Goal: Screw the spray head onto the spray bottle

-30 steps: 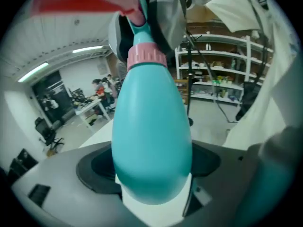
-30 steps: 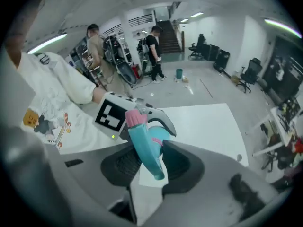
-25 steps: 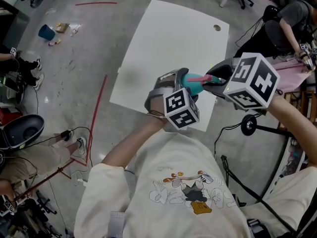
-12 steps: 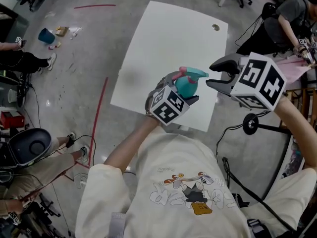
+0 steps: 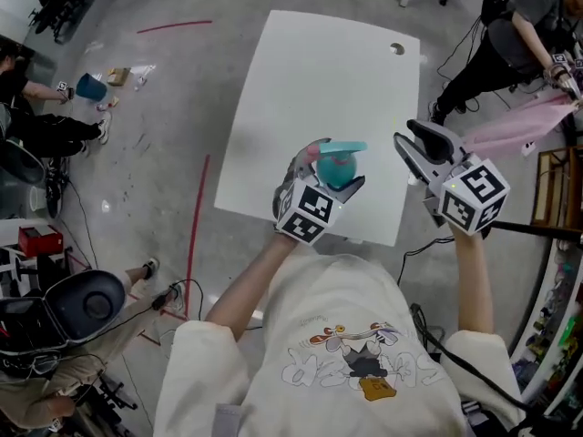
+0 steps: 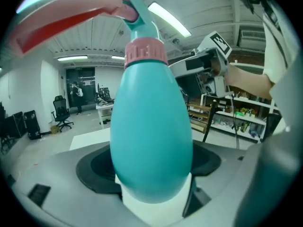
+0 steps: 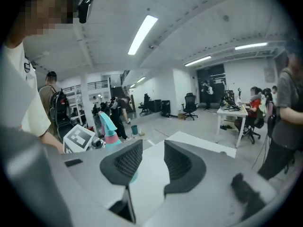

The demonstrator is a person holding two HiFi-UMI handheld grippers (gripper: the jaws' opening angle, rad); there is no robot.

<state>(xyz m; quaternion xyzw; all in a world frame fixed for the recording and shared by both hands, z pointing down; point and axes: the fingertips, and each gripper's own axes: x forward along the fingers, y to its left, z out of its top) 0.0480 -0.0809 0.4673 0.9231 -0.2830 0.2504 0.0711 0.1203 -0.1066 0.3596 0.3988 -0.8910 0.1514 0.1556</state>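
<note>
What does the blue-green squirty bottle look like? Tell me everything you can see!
The spray bottle is egg-shaped, smooth teal plastic, narrowing to a pink ribbed collar. Its spray head sits on top, teal with a pink-red trigger. It stands roughly upright above the near edge of the white table, clamped round its fat belly by the left gripper. Nothing else touches it.

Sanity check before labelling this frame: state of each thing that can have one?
spray bottle: gripped round its body by the left claw
spray head: on the bottle neck, tightness can't be told
left claw: shut on the spray bottle
right claw: closing, nothing between its jaws, apart from the bottle
</note>
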